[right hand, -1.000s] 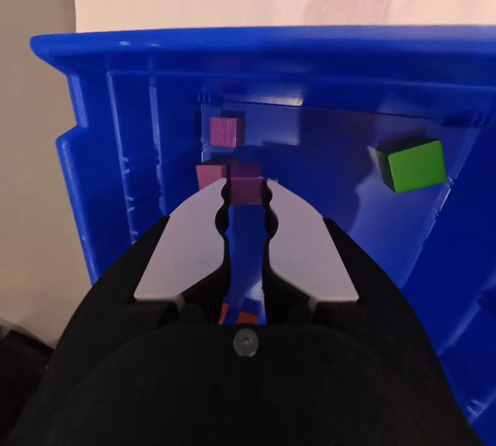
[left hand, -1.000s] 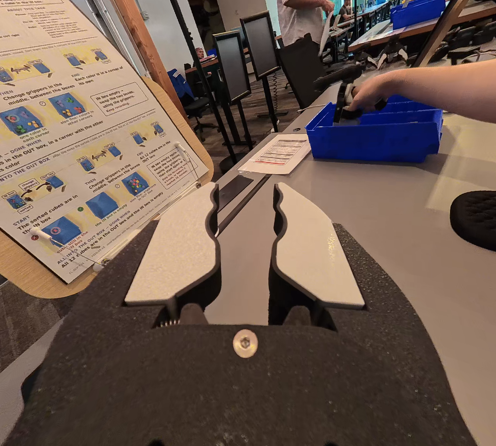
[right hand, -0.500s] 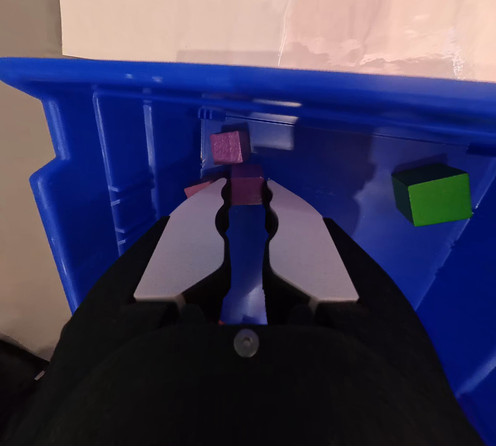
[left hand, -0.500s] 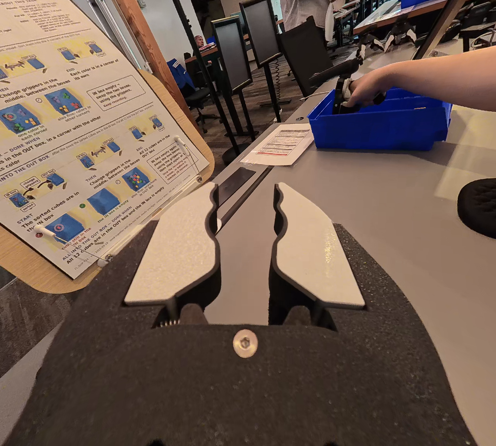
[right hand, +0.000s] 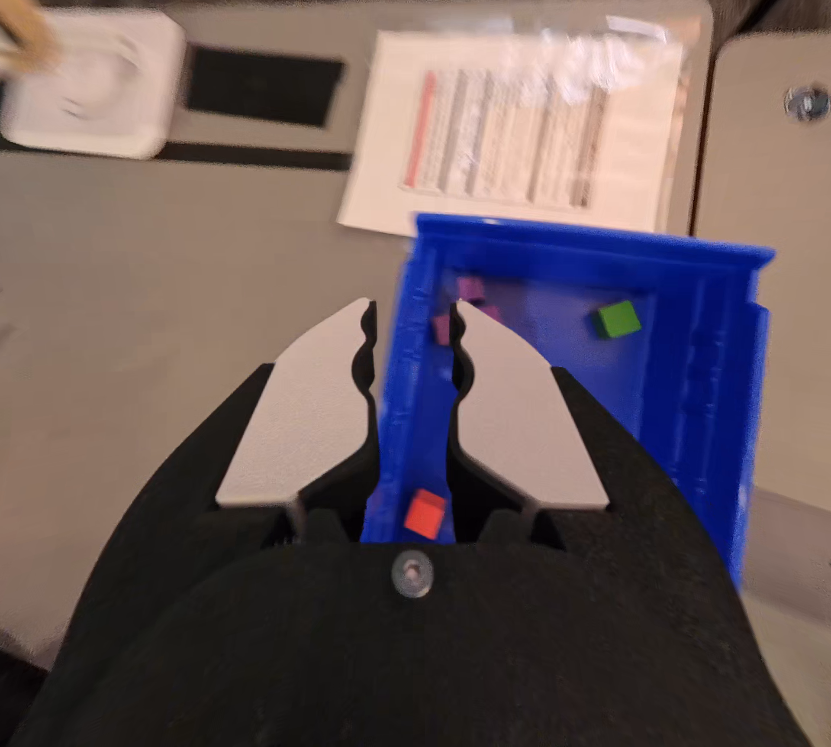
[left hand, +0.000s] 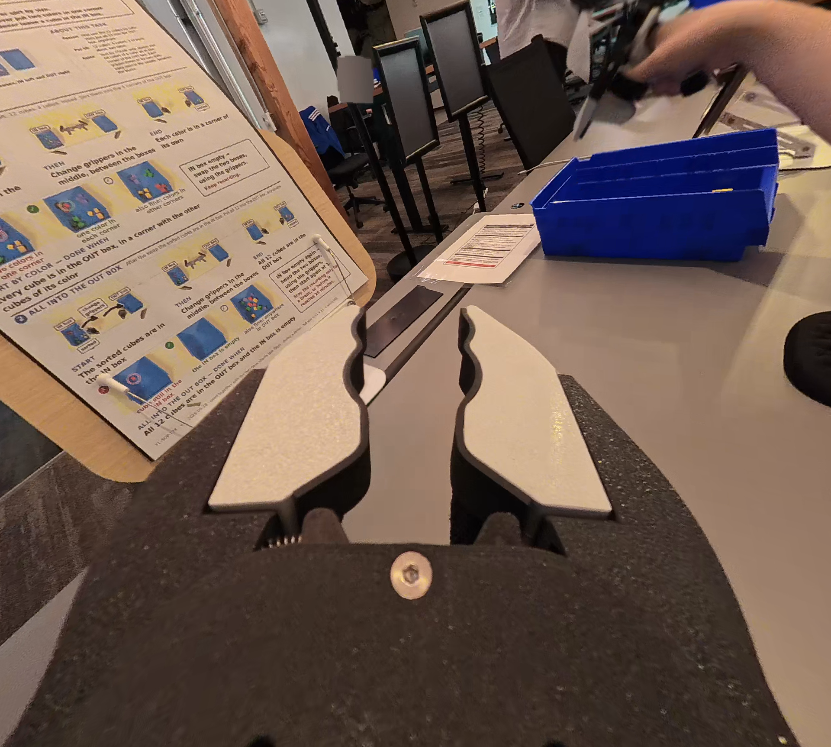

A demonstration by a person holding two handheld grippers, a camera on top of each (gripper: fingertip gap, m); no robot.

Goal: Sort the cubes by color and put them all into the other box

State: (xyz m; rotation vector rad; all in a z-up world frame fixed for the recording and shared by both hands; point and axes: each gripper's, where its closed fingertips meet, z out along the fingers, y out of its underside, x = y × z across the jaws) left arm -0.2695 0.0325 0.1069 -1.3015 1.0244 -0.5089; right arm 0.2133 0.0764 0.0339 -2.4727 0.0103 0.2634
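Observation:
A blue box (right hand: 710,365) stands on the grey table (right hand: 180,275). In it lie three purple cubes (right hand: 470,291) in the far left corner, a green cube (right hand: 618,319) at the far right and a red cube (right hand: 425,514) near the left wall. My right gripper (right hand: 413,311) is open and empty, raised above the box's left wall; the picture is blurred by motion. In the left wrist view the box (left hand: 652,226) is far right, with the right gripper (left hand: 593,113) in a hand above it. My left gripper (left hand: 411,320) is open and empty, low over the table.
A tilted instruction board (left hand: 135,208) stands left of my left gripper. A laminated sheet (right hand: 517,131) lies beyond the box, beside a black plate (right hand: 265,86) and a white square device (right hand: 90,82). A black pad (left hand: 809,361) lies at the right. Monitors and a person stand behind.
My right gripper has let go of the purple cube in the far left corner, opened, and risen well above the box. My left gripper has barely moved.

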